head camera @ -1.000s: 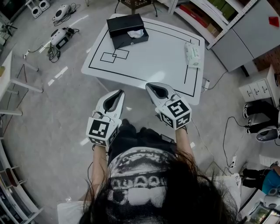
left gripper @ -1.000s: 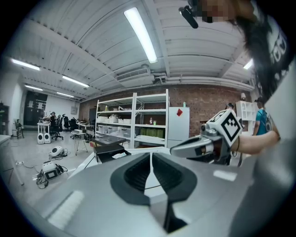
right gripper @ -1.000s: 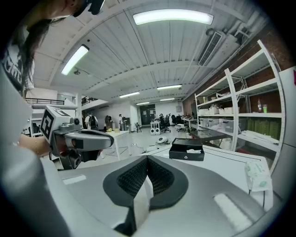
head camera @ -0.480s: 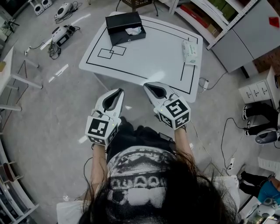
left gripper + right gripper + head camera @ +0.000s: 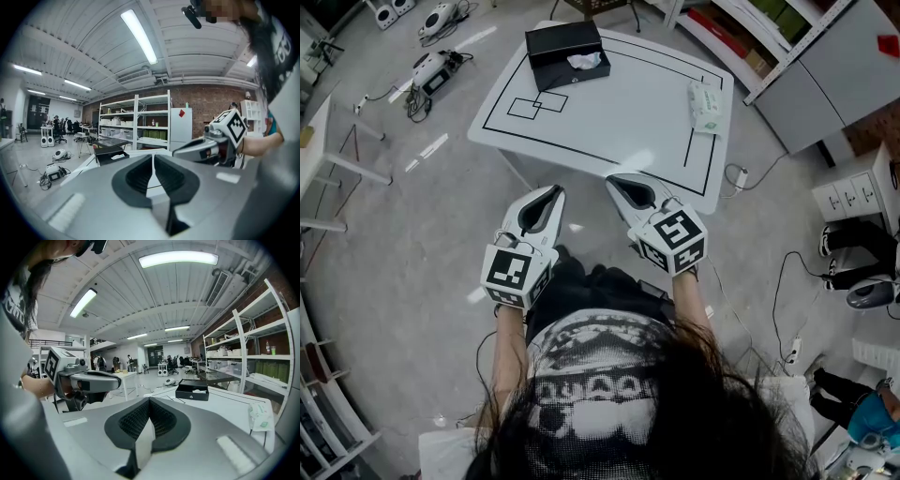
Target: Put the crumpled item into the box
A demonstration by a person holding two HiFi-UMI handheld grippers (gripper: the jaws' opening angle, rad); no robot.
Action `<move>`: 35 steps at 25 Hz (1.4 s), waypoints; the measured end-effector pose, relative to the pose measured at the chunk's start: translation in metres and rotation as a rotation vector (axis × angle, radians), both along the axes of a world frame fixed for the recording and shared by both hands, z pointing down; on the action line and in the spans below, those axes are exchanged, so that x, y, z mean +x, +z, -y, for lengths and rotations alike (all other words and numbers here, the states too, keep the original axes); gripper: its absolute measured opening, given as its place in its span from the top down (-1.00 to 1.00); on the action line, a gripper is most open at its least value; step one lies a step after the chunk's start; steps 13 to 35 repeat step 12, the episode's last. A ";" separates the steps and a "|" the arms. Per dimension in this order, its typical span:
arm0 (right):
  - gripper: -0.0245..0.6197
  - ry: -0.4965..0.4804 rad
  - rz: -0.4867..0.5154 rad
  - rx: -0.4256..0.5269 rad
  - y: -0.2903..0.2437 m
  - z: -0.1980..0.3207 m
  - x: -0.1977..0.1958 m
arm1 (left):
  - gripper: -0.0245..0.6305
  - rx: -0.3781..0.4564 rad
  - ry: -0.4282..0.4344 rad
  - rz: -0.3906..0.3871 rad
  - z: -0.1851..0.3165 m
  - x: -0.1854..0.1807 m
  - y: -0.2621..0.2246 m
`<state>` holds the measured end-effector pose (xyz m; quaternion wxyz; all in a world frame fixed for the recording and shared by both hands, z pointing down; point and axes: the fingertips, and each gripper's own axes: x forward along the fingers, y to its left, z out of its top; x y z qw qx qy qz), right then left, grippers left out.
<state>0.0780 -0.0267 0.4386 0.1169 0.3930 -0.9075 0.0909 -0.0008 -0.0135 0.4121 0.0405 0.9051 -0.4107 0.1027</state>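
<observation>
A black open box stands at the table's far left corner, with a crumpled white item lying inside it. Both grippers hang side by side short of the table's near edge, far from the box. My left gripper is shut, with nothing between its jaws. My right gripper is shut and empty too. The right gripper view shows the box and the white item beyond the shut jaws. In the left gripper view the box sits far off at the left.
The white table carries black outline markings and a tissue pack near its right edge. Cables and devices lie on the floor to the left. Shelving and a cabinet stand at the right.
The table has slid slightly up and left in the head view as the camera shifted. Both grippers stay shut and keep about the same place in front of the body.
</observation>
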 end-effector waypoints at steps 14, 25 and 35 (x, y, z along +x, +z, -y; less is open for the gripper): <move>0.91 -0.015 0.006 0.000 0.000 -0.008 0.001 | 0.93 -0.004 -0.015 0.015 -0.010 -0.002 0.000; 0.91 -0.015 0.006 0.000 0.000 -0.008 0.001 | 0.93 -0.004 -0.015 0.015 -0.010 -0.002 0.000; 0.91 -0.015 0.006 0.000 0.000 -0.008 0.001 | 0.93 -0.004 -0.015 0.015 -0.010 -0.002 0.000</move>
